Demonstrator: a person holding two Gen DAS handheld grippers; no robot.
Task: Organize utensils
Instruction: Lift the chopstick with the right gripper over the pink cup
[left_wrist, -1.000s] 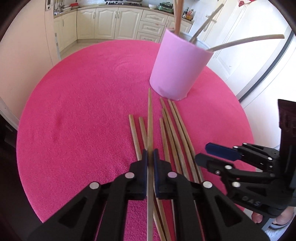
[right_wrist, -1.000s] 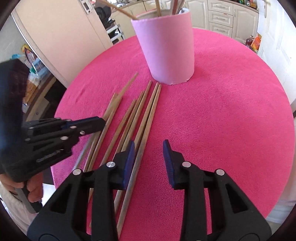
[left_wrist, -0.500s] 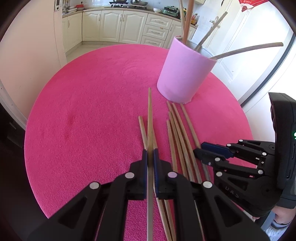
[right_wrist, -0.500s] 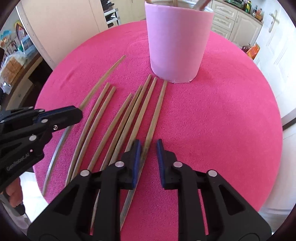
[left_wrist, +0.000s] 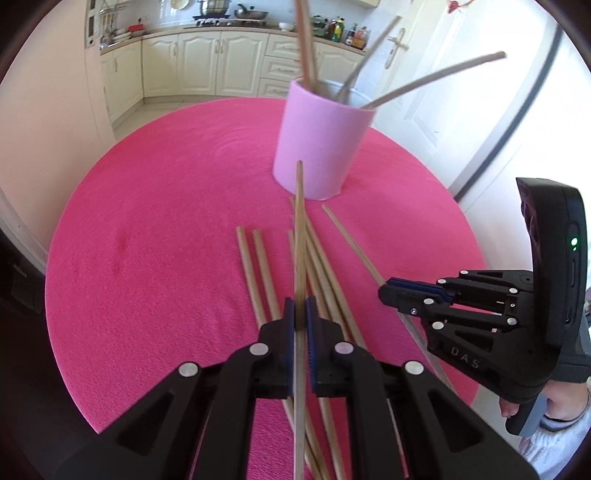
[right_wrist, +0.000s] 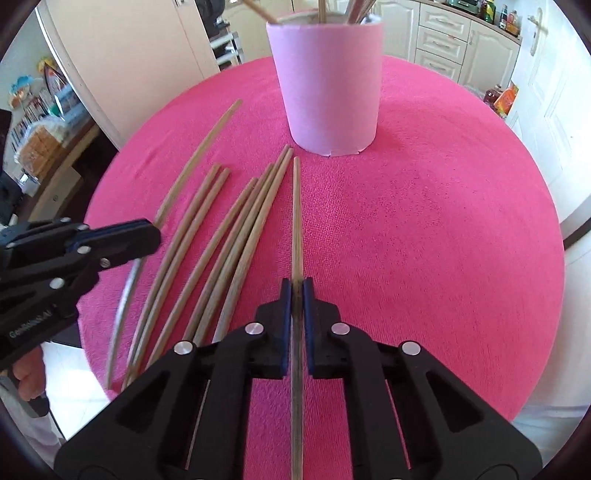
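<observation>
Left claw (left_wrist: 300, 314): clamped on one long wooden chopstick (left_wrist: 300, 236), tip before pale pink cylindrical holder (left_wrist: 321, 144). Right claw (right_wrist: 296, 295): clamped on a second wooden chopstick (right_wrist: 296, 214). Loose wooden chopsticks (right_wrist: 207, 240): lying on round pink-covered worktop (right_wrist: 443, 221), near holder

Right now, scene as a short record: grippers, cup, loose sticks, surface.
left gripper: shut on chopstick, tip aimed at cup
right gripper: shut on another chopstick, low over the cloth
cup: pink, upright, several sticks inside
loose chopsticks: fanned on cloth between the grippers
cloth: pink, on round table
</observation>
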